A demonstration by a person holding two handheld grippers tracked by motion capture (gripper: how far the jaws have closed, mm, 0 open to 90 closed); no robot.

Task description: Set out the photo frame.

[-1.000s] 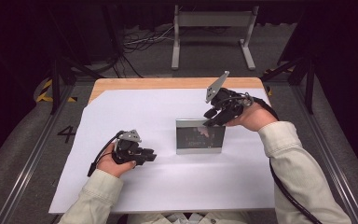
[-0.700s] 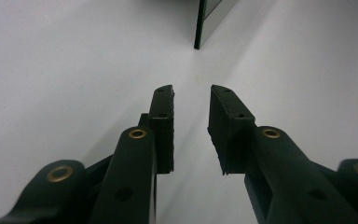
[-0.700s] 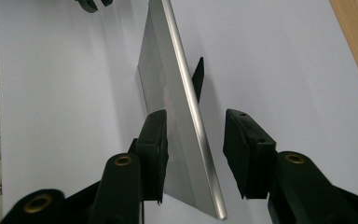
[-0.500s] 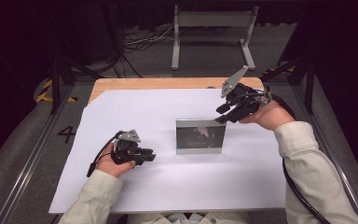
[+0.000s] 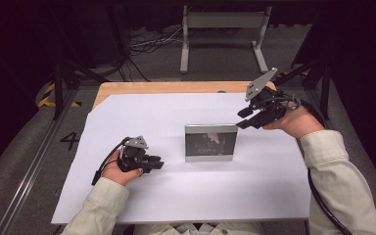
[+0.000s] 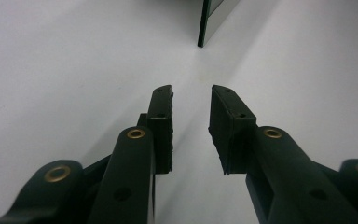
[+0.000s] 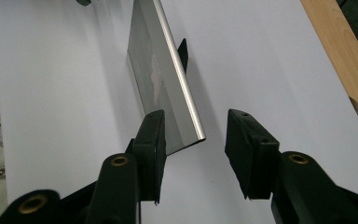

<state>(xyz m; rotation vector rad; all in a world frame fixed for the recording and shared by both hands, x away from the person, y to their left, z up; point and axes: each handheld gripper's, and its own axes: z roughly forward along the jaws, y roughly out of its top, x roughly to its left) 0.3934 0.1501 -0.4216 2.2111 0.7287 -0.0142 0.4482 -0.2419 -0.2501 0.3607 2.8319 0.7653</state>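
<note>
We see the right claw [image 5: 242, 117] hanging above the tabletop just past the upper right corner of the picture frame [image 5: 210, 142], its jaws apart with nothing between them; they have just been opening wider. In the right gripper view [image 7: 193, 140] the frame's silver edge [image 7: 177, 74] runs away from the jaws, with its near corner just in front of the gap and touching neither pad. The frame stands upright near the middle of the white sheet [image 5: 176, 196] that covers the tabletop, its dark glass turned toward the person and a black prop [image 7: 182, 51] showing behind it. The left claw [image 5: 157, 165] rests low on the sheet, well to the left of the frame and pointing toward it, jaws partly apart and empty. In the left gripper view [image 6: 192, 109] the frame's near edge [image 6: 205, 23] stands farther on, clear of the pads. Beyond the frame a strip of bare wood [image 5: 166, 87] marks the far edge of the tabletop.
</note>
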